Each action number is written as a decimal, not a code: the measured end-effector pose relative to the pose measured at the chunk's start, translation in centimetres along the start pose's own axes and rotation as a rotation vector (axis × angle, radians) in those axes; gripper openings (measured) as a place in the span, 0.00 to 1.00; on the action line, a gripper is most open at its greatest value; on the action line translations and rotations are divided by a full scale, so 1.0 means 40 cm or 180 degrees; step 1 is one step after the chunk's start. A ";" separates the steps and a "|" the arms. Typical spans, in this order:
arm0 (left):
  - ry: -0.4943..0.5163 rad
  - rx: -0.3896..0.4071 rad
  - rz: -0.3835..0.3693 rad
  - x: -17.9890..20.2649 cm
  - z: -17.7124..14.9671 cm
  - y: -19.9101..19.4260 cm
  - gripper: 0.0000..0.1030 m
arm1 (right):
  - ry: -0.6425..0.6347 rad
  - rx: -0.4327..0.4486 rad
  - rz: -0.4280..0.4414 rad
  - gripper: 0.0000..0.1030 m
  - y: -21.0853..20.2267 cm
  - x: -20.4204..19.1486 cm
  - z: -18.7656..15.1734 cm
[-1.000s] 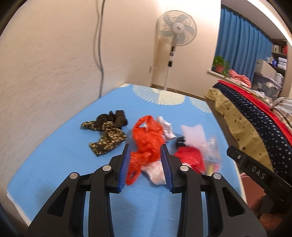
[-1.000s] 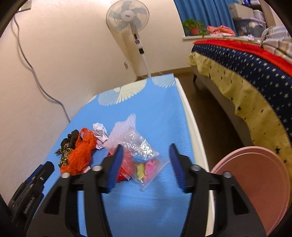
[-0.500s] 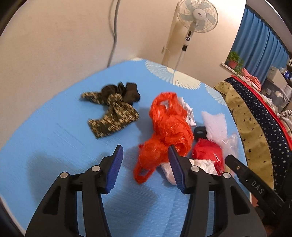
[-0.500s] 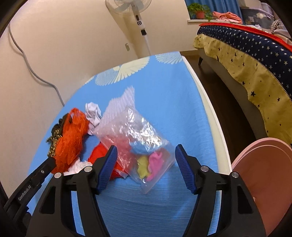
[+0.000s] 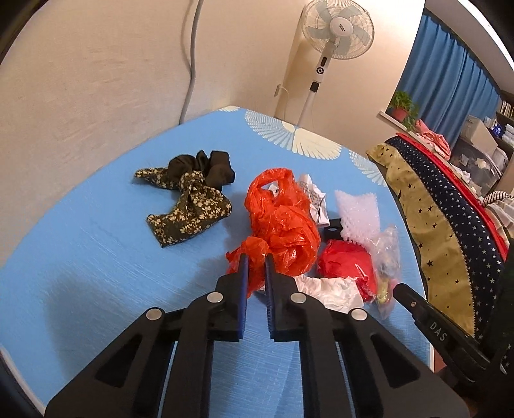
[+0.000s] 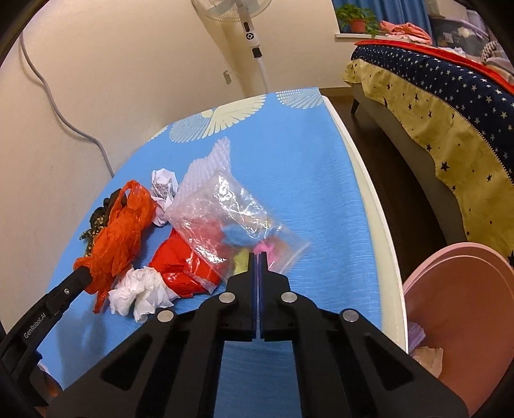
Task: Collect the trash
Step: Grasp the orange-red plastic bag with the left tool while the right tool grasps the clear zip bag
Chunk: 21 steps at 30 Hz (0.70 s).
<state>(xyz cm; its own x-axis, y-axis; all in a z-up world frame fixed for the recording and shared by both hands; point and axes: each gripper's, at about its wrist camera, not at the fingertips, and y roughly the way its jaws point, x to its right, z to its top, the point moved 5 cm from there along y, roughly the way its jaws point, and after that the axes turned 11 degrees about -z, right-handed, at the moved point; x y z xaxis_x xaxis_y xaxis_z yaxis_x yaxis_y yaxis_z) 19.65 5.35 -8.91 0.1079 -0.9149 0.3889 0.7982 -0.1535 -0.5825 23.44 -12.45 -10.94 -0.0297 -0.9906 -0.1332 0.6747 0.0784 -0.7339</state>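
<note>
The left tongs (image 5: 254, 257) are closing on a fold of the orange plastic bag (image 5: 282, 222), which sits pinched between their blue pads. The right tongs (image 6: 258, 255) are fully closed on the near edge of the clear zip bag (image 6: 225, 212) — the grip seems real, though the film is hard to see. Between the two tongs lie a white tissue (image 6: 141, 289) and red wrapping (image 6: 180, 260). Beyond the left tongs, a floral cloth (image 5: 189, 205) rests on the blue tabletop (image 5: 96, 257). Right of the right tongs — a pink bin (image 6: 465, 305).

One orange bag (image 5: 282, 225), one clear bag (image 6: 231, 218), two white paper wads (image 6: 141, 289), one fan (image 5: 337, 29)
</note>
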 end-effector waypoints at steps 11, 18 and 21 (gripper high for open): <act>0.0038 0.0145 -0.0022 0.007 0.015 -0.063 0.08 | 0.0043 0.0049 -0.0030 0.31 -0.021 0.007 0.000; 0.0042 0.0146 -0.0025 0.007 0.015 -0.062 0.07 | 0.0009 -0.0040 -0.0082 0.57 0.023 0.005 0.002; 0.0034 0.0136 -0.0027 0.008 0.015 -0.060 0.07 | 0.0030 -0.0128 -0.0050 0.57 0.044 0.006 0.003</act>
<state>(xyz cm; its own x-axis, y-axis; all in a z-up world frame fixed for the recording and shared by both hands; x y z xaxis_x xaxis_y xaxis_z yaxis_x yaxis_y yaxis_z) 18.14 5.66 -6.97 0.0949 -0.9177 0.3858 0.8238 -0.1452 -0.5480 24.69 -12.58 -12.19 -0.0471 -0.9907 -0.1277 0.6439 0.0677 -0.7621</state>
